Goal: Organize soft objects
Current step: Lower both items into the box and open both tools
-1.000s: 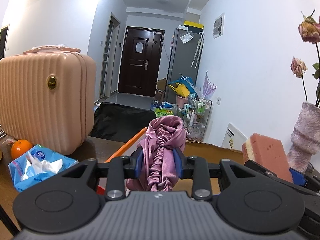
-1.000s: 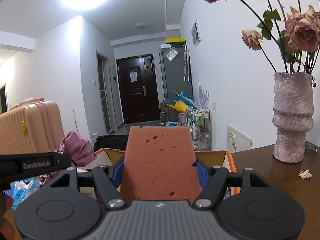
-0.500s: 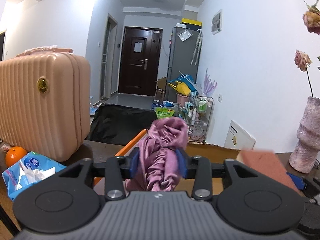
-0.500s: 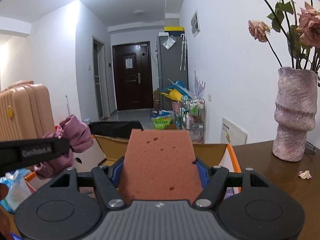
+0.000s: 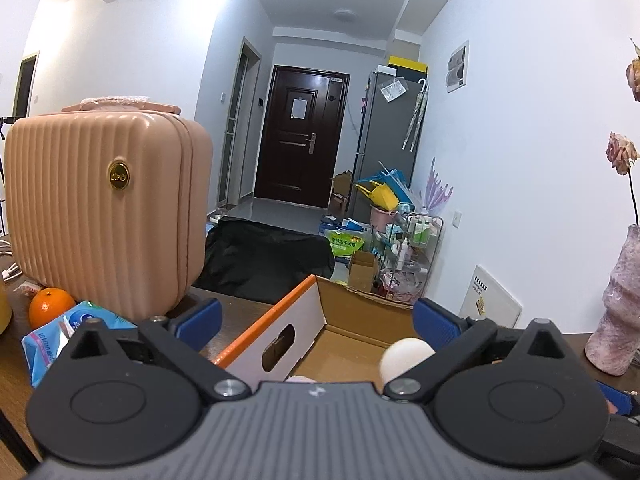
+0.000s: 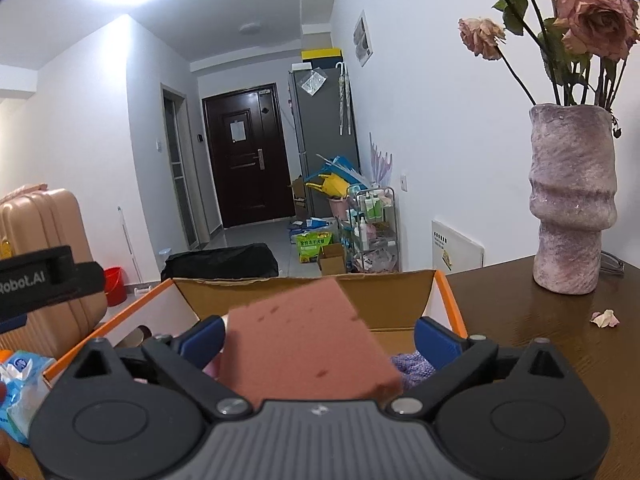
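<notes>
While both grippers stand over the open cardboard box (image 6: 404, 294) on the dark wooden table (image 6: 532, 320), the step in hand is judged to be the release of soft items into it. The box, orange-edged with a hand-slot in its left wall, sits between the ribbed pink suitcase (image 5: 104, 208) and the mottled vase (image 6: 570, 200) of dried roses. The right gripper (image 6: 318, 338) has just been opening: its blue pads stand wide apart, and the terracotta sponge (image 6: 308, 344) lies tilted between them, touching neither pad clearly, apparently dropping toward the box. The left gripper (image 5: 316, 318) has likewise just been opening; its pads are spread with nothing between them. Inside the box a pale ball (image 5: 404, 360) and a purple knitted item (image 6: 412, 364) are visible; a sliver of pink shows low at the left gripper's body, too small to identify. The next move calls for drawing both grippers back clear of the box walls and seeking any soft items outstanding, perhaps the tissue packet (image 5: 76, 330) beside the orange (image 5: 50, 306).
</notes>
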Motion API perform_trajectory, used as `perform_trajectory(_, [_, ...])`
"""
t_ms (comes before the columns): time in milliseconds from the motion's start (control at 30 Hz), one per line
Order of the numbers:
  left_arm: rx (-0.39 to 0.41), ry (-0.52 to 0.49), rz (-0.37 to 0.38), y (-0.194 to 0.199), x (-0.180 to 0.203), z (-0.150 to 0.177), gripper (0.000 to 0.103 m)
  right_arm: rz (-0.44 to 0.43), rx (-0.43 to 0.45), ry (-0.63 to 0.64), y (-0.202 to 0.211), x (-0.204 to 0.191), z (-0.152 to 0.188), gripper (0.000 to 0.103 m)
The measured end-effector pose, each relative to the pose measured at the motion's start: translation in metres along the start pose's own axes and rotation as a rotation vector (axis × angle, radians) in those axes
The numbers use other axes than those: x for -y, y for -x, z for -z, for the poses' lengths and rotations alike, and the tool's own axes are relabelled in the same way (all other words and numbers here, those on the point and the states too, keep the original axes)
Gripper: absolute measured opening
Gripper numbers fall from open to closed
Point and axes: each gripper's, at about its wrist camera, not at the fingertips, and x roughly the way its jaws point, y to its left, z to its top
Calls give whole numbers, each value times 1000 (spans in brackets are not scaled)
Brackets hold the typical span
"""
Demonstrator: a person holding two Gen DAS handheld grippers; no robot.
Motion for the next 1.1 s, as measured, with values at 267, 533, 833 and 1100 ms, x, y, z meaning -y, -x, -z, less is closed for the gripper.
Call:
perform_trajectory(267, [10, 4, 3, 5, -2, 0, 103, -4, 15, 6, 5, -2, 3, 102])
perform_trajectory(533, [27, 11, 10, 18, -7, 0, 103, -16, 26, 13, 16, -4, 3, 102])
perform_trajectory(833, [24, -18, 11, 42, -12, 5, 103, -31, 25, 21, 36, -1, 7, 103])
perform_trajectory(1100, [24, -29, 9, 64, -20, 11, 103, -40, 33, 33, 60, -1, 14, 103])
